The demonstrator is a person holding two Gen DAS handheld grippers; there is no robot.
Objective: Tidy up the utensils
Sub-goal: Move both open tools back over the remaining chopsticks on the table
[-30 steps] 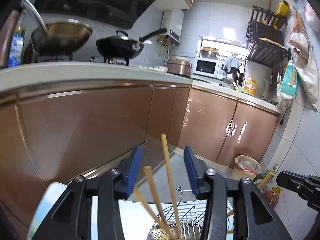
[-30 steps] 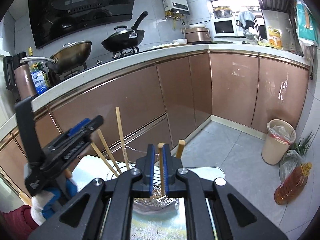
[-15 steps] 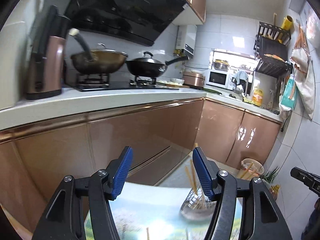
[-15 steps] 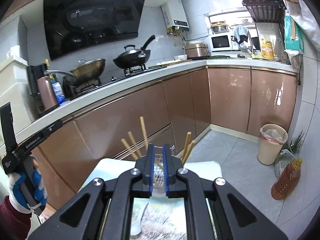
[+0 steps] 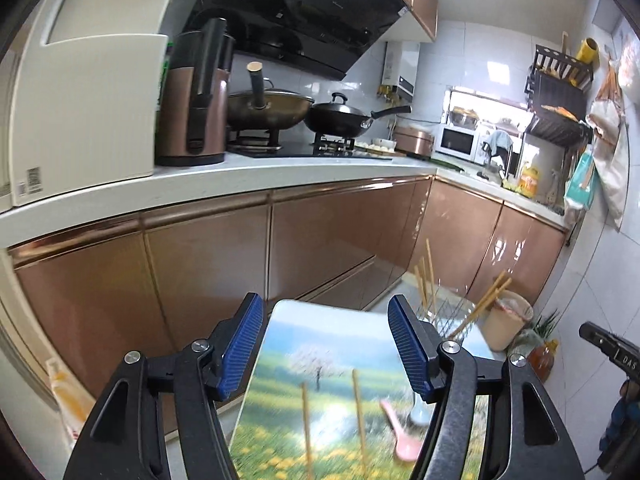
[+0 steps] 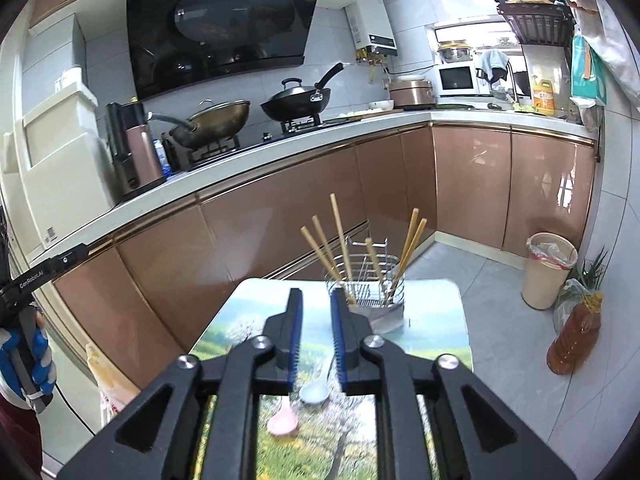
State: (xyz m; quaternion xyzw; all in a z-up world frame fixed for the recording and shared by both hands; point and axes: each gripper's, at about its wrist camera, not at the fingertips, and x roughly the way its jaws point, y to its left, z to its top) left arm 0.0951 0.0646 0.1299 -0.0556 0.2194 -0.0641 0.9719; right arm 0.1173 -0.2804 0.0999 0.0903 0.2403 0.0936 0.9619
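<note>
Now left gripper (image 5: 325, 344) spread wide, empty, above small landscape-print table (image 5: 280, 320). Two loose bamboo chopsticks (image 5: 306, 420) lie directly below, long axes running away from the tongs. Right gripper (image 6: 316, 332) slightly parted, holding nothing; pink plastic spoon (image 6: 282, 420) and pale blue spoon (image 6: 316, 390) beneath. Wire utensil caddy (image 6: 366, 296), far end, near table edge, already bristling with chopsticks. Left nearer the sticks; open room around them.
</note>
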